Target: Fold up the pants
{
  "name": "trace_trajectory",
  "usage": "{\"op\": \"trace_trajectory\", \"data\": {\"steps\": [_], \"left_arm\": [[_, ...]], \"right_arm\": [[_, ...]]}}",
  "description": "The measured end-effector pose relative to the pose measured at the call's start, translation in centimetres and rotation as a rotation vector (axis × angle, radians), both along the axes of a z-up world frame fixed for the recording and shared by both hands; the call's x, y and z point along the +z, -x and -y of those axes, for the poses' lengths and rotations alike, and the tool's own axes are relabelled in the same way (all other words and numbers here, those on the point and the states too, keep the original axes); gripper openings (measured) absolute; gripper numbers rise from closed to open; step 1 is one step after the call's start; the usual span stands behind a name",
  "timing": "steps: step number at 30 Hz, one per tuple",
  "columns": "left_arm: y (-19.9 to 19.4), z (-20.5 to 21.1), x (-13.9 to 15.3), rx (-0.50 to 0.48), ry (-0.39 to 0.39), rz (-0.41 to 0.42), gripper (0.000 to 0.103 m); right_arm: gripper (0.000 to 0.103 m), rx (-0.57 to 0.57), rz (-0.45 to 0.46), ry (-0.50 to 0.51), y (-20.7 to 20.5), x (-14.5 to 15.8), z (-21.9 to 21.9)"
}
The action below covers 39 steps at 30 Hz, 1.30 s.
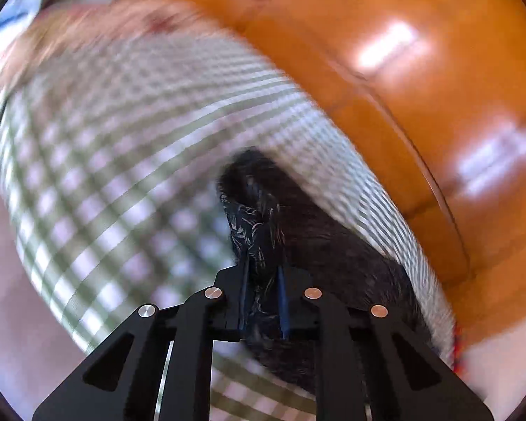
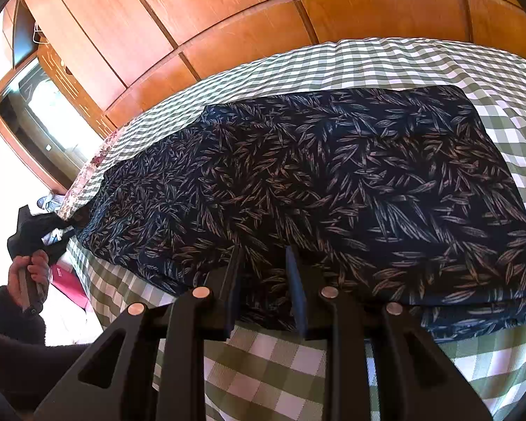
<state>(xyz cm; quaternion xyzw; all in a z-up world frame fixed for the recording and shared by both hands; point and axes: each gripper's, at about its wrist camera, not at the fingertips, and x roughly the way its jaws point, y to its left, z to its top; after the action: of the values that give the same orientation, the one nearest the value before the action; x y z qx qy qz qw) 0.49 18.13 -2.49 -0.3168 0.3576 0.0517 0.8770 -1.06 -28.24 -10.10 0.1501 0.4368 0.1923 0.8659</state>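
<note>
Dark navy pants with a pale leaf print (image 2: pixel 333 182) lie spread across the green-and-white checked bed cover (image 2: pixel 385 59). My right gripper (image 2: pixel 263 256) hovers at the pants' near edge with its jaws apart, holding nothing. My left gripper (image 1: pixel 263 270) is shut on a bunched end of the pants (image 1: pixel 254 224); the left wrist view is blurred. In the right wrist view the left gripper (image 2: pixel 35 231) shows at the far left, in a hand, pinching the pants' left end at the bed edge.
Wooden wardrobe panels (image 2: pixel 228 17) stand behind the bed (image 1: pixel 420 70). A mirror or doorway (image 2: pixel 42 112) is at the left. A pink object (image 2: pixel 66 277) lies below the bed's left edge. A dark sleeve (image 2: pixel 14 315) is at lower left.
</note>
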Motion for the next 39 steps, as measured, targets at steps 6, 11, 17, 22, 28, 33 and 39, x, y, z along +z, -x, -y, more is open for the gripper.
{"op": "trace_trajectory", "data": {"steps": [6,11,17,22,28,33,39], "left_arm": [[-2.0,9.6,2.5,-0.247,-0.316,0.052,0.012],[-2.8,14.5,1.3,-0.363,-0.410,0.037,0.012],[-2.8,17.3,0.0,-0.427,-0.471,0.019,0.012],[-2.4,17.7,-0.1,-0.432,-0.470,0.011,0.012],[-2.2,17.5,-0.2,-0.430,-0.457,0.012,0.012],[-2.2,17.2,-0.2,-0.434,-0.444,0.019,0.012],[-2.2,17.1,-0.2,-0.437,-0.435,0.026,0.012]], "right_arm": [[0.026,0.000,0.005,0.009,0.1,0.0,-0.1],[0.027,0.001,0.007,0.013,0.3,0.1,-0.3],[0.028,0.003,0.013,0.014,0.4,0.1,-0.5],[0.029,0.003,0.014,0.015,0.4,0.1,-0.6],[0.033,0.013,0.013,0.027,0.4,0.4,-0.9],[0.050,0.036,-0.026,-0.004,0.0,1.6,-1.0],[0.059,0.047,-0.017,-0.023,-0.4,3.2,-1.6]]}}
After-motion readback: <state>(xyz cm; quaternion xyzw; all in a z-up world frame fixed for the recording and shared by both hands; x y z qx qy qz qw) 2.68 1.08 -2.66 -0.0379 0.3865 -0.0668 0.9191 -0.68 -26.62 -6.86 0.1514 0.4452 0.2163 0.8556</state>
